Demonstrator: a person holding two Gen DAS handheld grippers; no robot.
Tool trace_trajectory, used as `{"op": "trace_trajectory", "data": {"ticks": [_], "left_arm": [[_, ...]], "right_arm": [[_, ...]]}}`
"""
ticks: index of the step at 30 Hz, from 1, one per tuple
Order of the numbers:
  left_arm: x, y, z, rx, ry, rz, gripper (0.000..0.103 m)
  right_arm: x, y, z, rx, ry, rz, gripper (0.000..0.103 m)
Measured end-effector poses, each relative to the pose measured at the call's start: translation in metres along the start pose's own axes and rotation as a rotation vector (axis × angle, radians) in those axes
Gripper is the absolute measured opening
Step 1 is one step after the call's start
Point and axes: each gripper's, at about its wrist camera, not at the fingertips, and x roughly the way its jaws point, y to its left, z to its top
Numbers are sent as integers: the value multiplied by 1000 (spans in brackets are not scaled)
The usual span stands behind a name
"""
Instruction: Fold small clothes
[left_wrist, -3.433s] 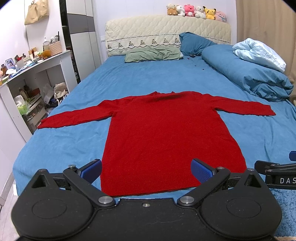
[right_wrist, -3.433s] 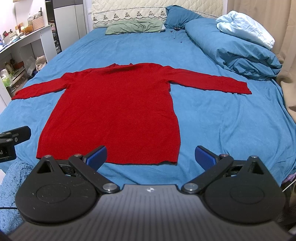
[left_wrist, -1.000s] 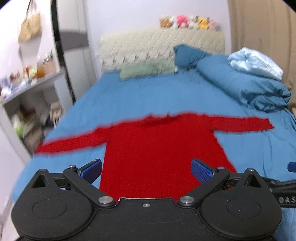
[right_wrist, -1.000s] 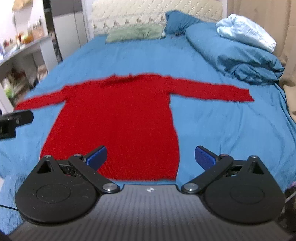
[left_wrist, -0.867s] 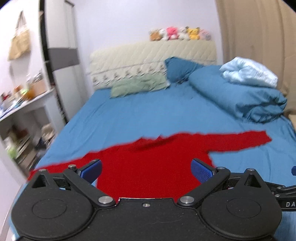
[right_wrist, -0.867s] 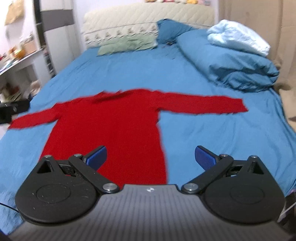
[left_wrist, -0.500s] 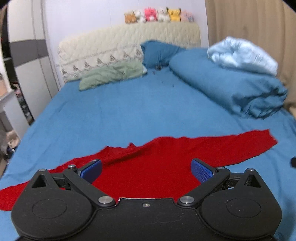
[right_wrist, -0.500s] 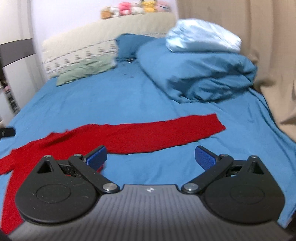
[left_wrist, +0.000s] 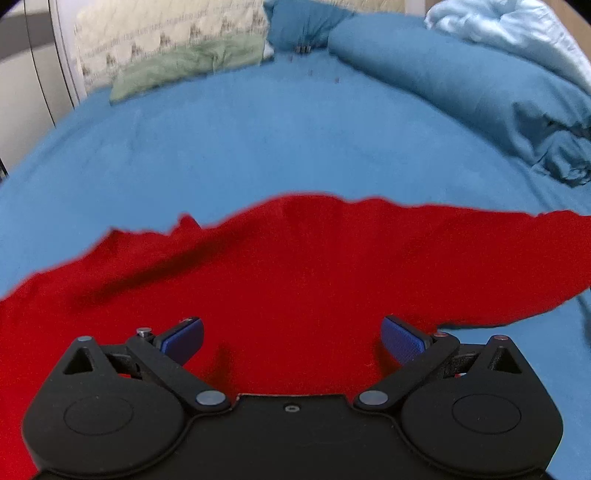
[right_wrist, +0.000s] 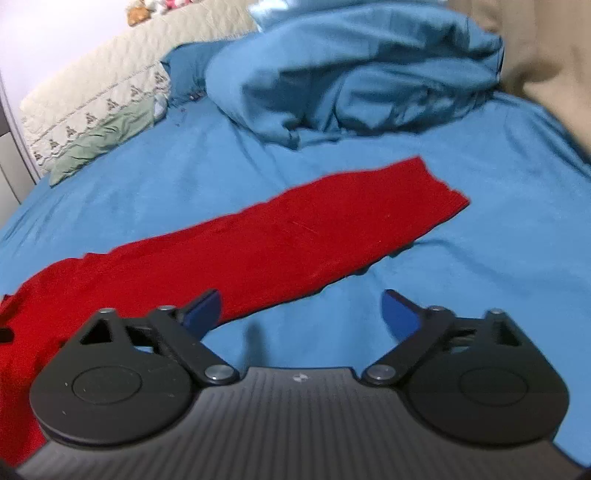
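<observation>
Both views have closed on the red sweater (left_wrist: 314, 266), duvet (right_wrist: 351, 74) beyond.

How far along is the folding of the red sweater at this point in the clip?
Done: nothing folded; the red sweater lies spread flat on the blue bed, its sleeve stretched out straight. In hand: the left gripper is open above the sweater's body, holding nothing; the right gripper, its jaws closing slightly, hangs by the sleeve with only bedsheet between its fingers. Left: gripping the sweater and making every fold.
</observation>
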Motion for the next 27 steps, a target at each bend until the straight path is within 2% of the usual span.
{"op": "trace_trajectory", "data": {"ticks": [3, 5, 10, 11, 14, 16, 19, 22, 24, 27], "left_arm": [[27, 4, 0, -46, 58, -11, 103], [39, 7, 0, -74, 91, -27, 103], [50, 11, 3, -48, 82, -34, 103], [51, 13, 4, -53, 77, -38, 103], [52, 17, 3, -76, 57, -38, 103], [51, 18, 2, -63, 43, -36, 103], [40, 27, 0, -79, 25, -42, 103], [21, 45, 4, -103, 2, -70, 103], [1, 63, 8, -122, -38, -77, 103], [-33, 97, 8, -154, -116, -56, 103]], "right_arm": [[30, -10, 4, 52, 23, -19, 92], [39, -16, 6, 82, -17, -18, 91], [54, -21, 18, 90, -54, -53, 67], [55, -22, 20, 98, -58, -61, 65], [59, -24, 28, 117, -69, -89, 43], [57, -23, 33, 108, -68, -102, 21], [45, -13, 43, 78, -89, -90, 20], [17, 12, 58, 26, -140, -26, 20], [-8, 41, 71, -25, -181, 49, 20], [-46, 104, 86, -119, -243, 208, 20]]}}
